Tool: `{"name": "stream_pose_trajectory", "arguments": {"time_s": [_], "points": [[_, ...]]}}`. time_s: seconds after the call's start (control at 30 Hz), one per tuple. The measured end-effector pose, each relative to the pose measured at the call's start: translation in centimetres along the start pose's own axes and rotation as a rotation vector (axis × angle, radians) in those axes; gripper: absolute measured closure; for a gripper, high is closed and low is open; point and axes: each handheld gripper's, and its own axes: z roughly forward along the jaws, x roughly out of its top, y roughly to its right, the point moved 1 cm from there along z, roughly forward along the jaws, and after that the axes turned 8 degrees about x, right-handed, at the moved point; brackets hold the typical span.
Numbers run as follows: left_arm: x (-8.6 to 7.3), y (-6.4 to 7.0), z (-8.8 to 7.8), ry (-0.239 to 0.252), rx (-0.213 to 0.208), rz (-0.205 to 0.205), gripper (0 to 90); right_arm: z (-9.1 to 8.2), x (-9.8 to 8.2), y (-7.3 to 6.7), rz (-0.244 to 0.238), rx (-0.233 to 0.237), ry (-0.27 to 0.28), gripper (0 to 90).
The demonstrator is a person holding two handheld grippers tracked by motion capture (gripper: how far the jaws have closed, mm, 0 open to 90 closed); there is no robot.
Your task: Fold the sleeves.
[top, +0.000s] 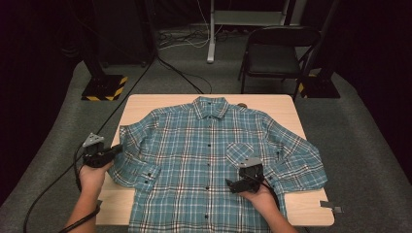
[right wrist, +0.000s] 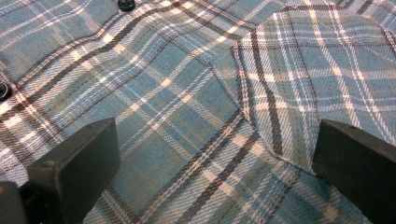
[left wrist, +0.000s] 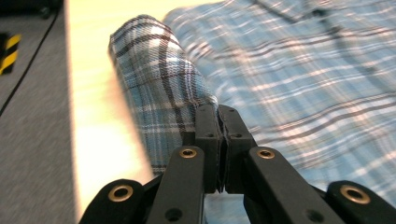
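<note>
Plaid cotton, teal crossed with white and dark lines, covered most of the pale wooden surface (top: 286,109): a buttoned shirt (top: 194,160) lay flat on its back, collar at the far edge, hem hanging over the near edge.

The left claw (top: 118,148) was at the surface's left edge, held level in the person's left hand (top: 92,175), tips pointing right toward the shirt. Its jaws were together, clamped on the folded edge of the sleeve (left wrist: 159,88). In the left gripper view the pinched cloth rose just ahead of the tips in a rounded roll, running away from the claw, with bare wood to its left and the shirt's body spread to its right, blurred. The cuff (top: 149,174) lay to the right of that claw, nearer the person, resting on the shirt's side.

The right claw (top: 232,185) sat low over the shirt's front, held in the right hand (top: 260,198), well apart from the left claw. Its jaws stood wide apart with nothing between them but flat cloth beneath. In the right gripper view the chest pocket (right wrist: 313,84) lay just ahead, its pointed lower seam reaching down between the two jaws toward the right one; a dark button (right wrist: 126,4) showed farther ahead on the left. Whether the tips touched the cloth could not be told.
</note>
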Motion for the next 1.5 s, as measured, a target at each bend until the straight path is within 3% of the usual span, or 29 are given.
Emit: {"name": "stream_pose_trajectory", "arguments": {"time_s": [0.13, 0.37, 0.5, 0.63, 0.77, 0.83, 0.9, 1.1, 1.17, 1.2, 1.27, 1.33, 1.4, 1.47, 1.5], "points": [[1.4, 2.9, 0.2, 0.024, -0.083, 0.018, 87.5, 0.0, 0.0, 0.0, 0.0, 0.0, 0.0, 0.0], [3.0, 9.0, 0.5, 0.034, -0.181, 0.154, 87.6, 0.0, 0.0, 0.0, 0.0, -0.001, 0.0, 0.0], [3.5, 12.0, 0.6, 0.04, -0.23, 0.209, 87.6, 0.0, 0.0, 0.0, 0.0, -0.001, 0.0, 0.0], [3.3, 14.6, 1.2, 0.039, -0.284, 0.24, 87.6, 0.0, 0.0, 0.0, 0.0, -0.001, 0.0, 0.0], [2.9, 16.8, 1.7, 0.02, -0.318, 0.297, 87.5, 0.0, 0.0, 0.0, 0.0, -0.001, 0.0, 0.0], [2.5, 18.0, 2.1, 0.008, -0.312, 0.352, 87.6, 0.0, 0.0, 0.0, 0.0, -0.001, 0.0, 0.0], [2.3, 18.9, 2.4, 0.006, -0.304, 0.38, 87.6, 0.0, 0.0, 0.0, 0.0, -0.001, 0.0, 0.0], [2.2, 20.0, 2.4, 0.013, -0.333, 0.395, 87.6, 0.0, 0.0, 0.0, 0.0, -0.001, 0.0, 0.0], [2.1, 20.1, 2.8, -0.021, -0.36, 0.385, 85.8, 0.0, 0.0, 0.0, 0.0, -0.002, 0.0, 0.0], [2.0, 20.1, 3.2, -0.063, -0.371, 0.37, 76.4, 0.0, 0.0, 0.0, 0.0, -0.002, 0.0, 0.0], [2.2, 19.9, 3.3, -0.072, -0.337, 0.335, 45.6, 0.0, 0.0, 0.0, 0.0, -0.002, 0.0, 0.0], [2.7, 19.0, 3.0, -0.077, -0.323, 0.329, 40.5, 0.0, 0.0, 0.0, 0.0, -0.002, 0.0, 0.0], [3.2, 17.7, 2.5, -0.069, -0.267, 0.329, 34.9, 0.0, 0.0, 0.0, 0.001, -0.002, 0.0, 0.0], [3.3, 16.3, 2.5, -0.103, -0.231, 0.336, 33.1, 0.0, 0.0, 0.0, 0.0, -0.002, 0.0, 0.0], [3.2, 15.4, 2.5, -0.109, -0.19, 0.347, 32.0, 0.0, 0.0, 0.0, 0.001, -0.002, 0.0, 0.0]]}}
